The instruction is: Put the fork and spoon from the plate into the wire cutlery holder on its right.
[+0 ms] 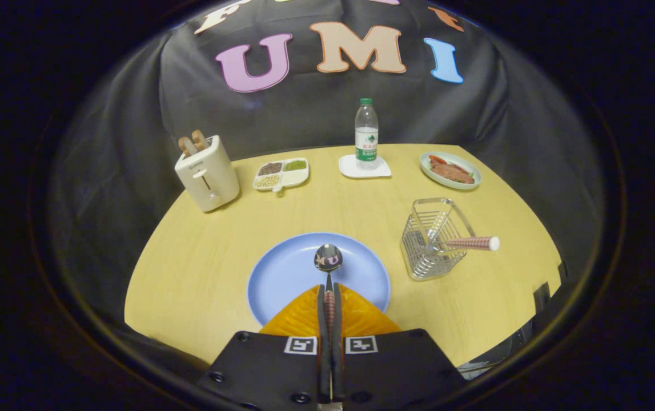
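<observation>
On pale wooden table, round blue plate. Gripper clamped on patterned-handled metal spoon, above the plate. Best kept level, carried right, lowered handle-up into wire cutlery holder, beside the patterned-handled fork.

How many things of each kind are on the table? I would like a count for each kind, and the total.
Plates: 2, blue plate, plate of food
Cutlery: 2, spoon held between the gripper fingers, fork
Wire cutlery holder: 1
Toaster: 1
Water bottle: 1
Coaster: 1
Divided tray: 1
Total: 9
</observation>
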Motion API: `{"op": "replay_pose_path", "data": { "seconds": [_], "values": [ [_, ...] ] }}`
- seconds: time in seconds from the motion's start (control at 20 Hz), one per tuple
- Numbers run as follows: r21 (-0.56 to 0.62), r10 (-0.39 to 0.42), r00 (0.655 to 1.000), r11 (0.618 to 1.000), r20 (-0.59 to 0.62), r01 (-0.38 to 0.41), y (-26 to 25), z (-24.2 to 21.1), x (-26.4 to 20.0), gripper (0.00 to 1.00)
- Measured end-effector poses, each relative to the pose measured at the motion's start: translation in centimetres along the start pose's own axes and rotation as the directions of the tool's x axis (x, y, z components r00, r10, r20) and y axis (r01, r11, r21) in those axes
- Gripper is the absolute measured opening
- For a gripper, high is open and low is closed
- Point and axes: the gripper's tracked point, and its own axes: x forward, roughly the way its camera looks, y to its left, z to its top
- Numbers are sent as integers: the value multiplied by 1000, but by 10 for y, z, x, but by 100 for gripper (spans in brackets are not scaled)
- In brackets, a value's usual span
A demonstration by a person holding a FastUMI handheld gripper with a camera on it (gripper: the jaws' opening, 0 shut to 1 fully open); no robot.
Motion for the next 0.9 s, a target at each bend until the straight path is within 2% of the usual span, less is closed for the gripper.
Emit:
{"op": "replay_pose_path", "data": {
  "seconds": [0.25,0.5,0.7,0.9],
  "values": [
    [-14,2,999,1000,54,-1,2,33,-9,4],
    [16,-30,996,999,86,29,-33,83,-28,4],
    [38,-82,996,996,28,81,-87,101,-36,4],
    [17,-129,987,991,-95,131,-128,88,-36,4]
  ]
}}
